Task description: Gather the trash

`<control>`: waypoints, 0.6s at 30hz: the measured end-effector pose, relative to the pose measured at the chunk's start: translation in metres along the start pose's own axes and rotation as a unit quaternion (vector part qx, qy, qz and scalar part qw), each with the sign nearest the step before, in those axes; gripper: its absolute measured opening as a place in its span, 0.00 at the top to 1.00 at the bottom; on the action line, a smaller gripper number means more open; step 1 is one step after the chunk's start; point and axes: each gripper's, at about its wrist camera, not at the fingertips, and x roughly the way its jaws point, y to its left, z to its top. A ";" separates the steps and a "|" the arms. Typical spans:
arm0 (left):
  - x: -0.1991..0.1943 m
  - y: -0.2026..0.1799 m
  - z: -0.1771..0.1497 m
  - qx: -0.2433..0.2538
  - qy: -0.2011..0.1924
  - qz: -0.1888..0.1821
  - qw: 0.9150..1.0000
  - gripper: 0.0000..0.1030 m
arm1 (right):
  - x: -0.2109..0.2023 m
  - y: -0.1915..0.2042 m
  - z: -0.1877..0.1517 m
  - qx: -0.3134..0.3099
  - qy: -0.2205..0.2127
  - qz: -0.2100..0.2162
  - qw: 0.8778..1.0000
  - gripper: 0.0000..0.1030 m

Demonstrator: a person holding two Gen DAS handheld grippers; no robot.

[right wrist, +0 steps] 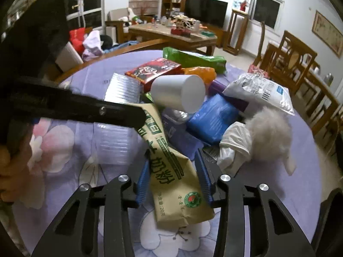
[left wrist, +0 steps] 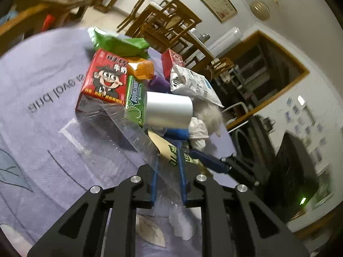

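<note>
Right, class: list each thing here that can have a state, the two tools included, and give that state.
Left tool: shut on the clear plastic tray.
Right tool: fingers either side of the tan packet, grip unclear.
White cup: tipped on its side, atop the pile.
White cloth: crumpled.

You see a lilac tablecloth point(right wrist: 90, 81) patterned with pale flowers. On it lie a red carton point(right wrist: 153, 69) printed with a cartoon face, a green packet point(right wrist: 193, 59), an orange wrapper point(right wrist: 200, 72), a white cup point(right wrist: 179, 93), a blue pack point(right wrist: 213, 117) and a tan pouch point(right wrist: 173, 184) with dark green lettering. The finger pads point(right wrist: 142, 180) are blue.
</note>
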 end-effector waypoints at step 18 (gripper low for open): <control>-0.013 -0.035 -0.007 0.080 -0.009 0.014 0.997 0.91 | -0.091 -0.059 -0.058 0.162 -0.103 0.025 0.981 0.70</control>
